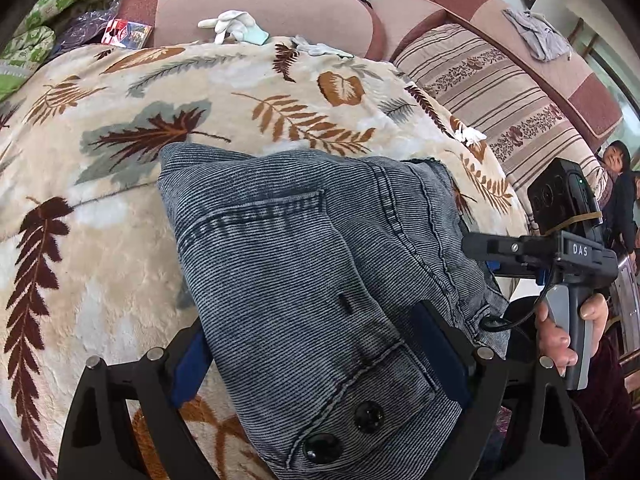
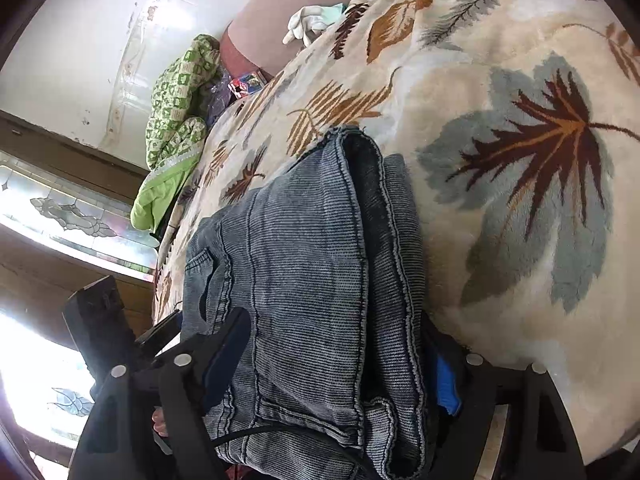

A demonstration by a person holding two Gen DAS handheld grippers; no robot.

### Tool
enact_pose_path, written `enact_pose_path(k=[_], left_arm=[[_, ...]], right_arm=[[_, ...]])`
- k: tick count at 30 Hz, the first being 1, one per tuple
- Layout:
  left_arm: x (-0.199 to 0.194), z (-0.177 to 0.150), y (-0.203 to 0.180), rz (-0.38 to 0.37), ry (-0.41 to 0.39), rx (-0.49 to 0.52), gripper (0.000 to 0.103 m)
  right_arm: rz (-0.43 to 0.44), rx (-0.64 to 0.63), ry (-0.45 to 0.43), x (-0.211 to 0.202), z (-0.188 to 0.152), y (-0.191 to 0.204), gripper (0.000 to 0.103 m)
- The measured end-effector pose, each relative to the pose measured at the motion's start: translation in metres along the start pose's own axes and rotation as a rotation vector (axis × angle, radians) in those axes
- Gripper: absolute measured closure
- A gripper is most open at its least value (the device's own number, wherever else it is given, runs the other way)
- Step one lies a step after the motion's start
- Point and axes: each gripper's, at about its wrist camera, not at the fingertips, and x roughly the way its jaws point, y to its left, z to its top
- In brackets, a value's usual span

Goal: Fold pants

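Folded blue-grey denim pants (image 1: 320, 248) lie in a thick bundle on the leaf-patterned blanket (image 1: 120, 240); two dark buttons at the waistband sit close to the left wrist camera. My left gripper (image 1: 312, 320) stands open, its jaws wide on either side of the bundle's near end. In the right wrist view the pants (image 2: 312, 248) show stacked hemmed edges, and my right gripper (image 2: 336, 320) is open astride them, its jaws spread apart with the cloth lying loose between. A hand (image 1: 568, 332) holds the right gripper (image 1: 480, 256) at the pants' right edge.
The blanket covers a sofa with pink cushions (image 1: 260, 4) behind. White gloves (image 1: 232, 24) lie at the blanket's far edge, a green quilt (image 2: 176, 112) at one end, a grey cloth (image 1: 536, 32) on the sofa back. A person (image 1: 620, 200) sits at far right.
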Motion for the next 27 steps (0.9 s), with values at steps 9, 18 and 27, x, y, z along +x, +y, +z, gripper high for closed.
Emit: enact_pose_path(k=[9,18,27], left_arm=[[0.008,-0.002,0.004,-0.020,0.017,-0.023,0.009],[0.001,-0.001,-0.002,-0.007,-0.021,-0.021,0.028],[0.003,-0.001,-0.001,0.031,-0.036,-0.021,0.038]], right_arm=[[-0.130,-0.102,-0.035,0.000,-0.001,0.013,0.021],[-0.004,-0.080,0.002,0.006,-0.006,0.011,0.031],[-0.048,-0.057,0.003,0.008,-0.007,0.006,0.048]])
